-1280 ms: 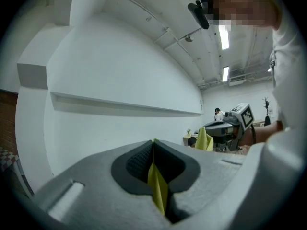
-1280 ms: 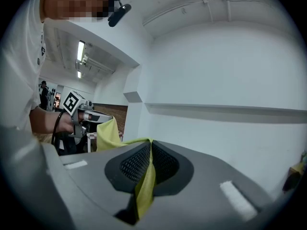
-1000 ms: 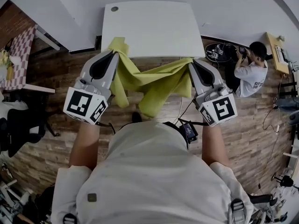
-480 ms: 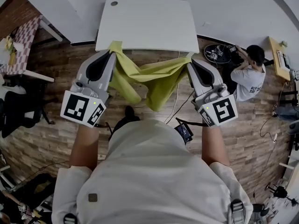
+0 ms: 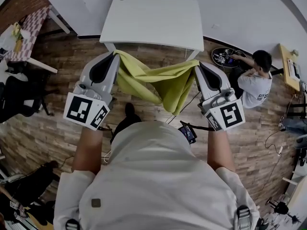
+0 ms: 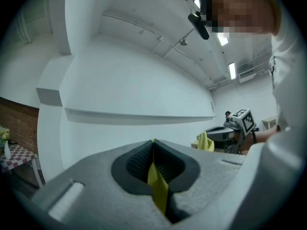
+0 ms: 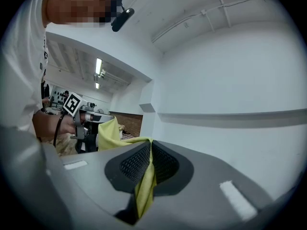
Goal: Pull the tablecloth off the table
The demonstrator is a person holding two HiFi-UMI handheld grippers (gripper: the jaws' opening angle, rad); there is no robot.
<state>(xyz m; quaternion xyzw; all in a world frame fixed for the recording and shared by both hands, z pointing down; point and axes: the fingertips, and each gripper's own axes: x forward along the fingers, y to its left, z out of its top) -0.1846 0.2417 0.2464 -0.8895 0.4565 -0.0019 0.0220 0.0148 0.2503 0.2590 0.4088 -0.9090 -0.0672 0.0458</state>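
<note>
The yellow-green tablecloth (image 5: 153, 83) hangs in the air between my two grippers, clear of the bare white table (image 5: 153, 18), and sags in folds over the wooden floor. My left gripper (image 5: 115, 54) is shut on one corner, and a strip of the tablecloth (image 6: 157, 188) shows pinched between its jaws. At the other corner my right gripper (image 5: 195, 66) is shut as well, the tablecloth (image 7: 145, 186) trapped between its pads. Both grippers point toward the table's near edge, a short way in front of it.
A person (image 5: 254, 78) sits on the floor at the right by a black device (image 5: 223, 56). A checkered table (image 5: 29, 37) stands at the far left with a dark chair (image 5: 19, 99) beside it. Cables run across the wood floor (image 5: 57, 133).
The cloth has come fully off the table's near edge and now hangs free. The table looks farther away, as both grippers have moved back with the cloth.
</note>
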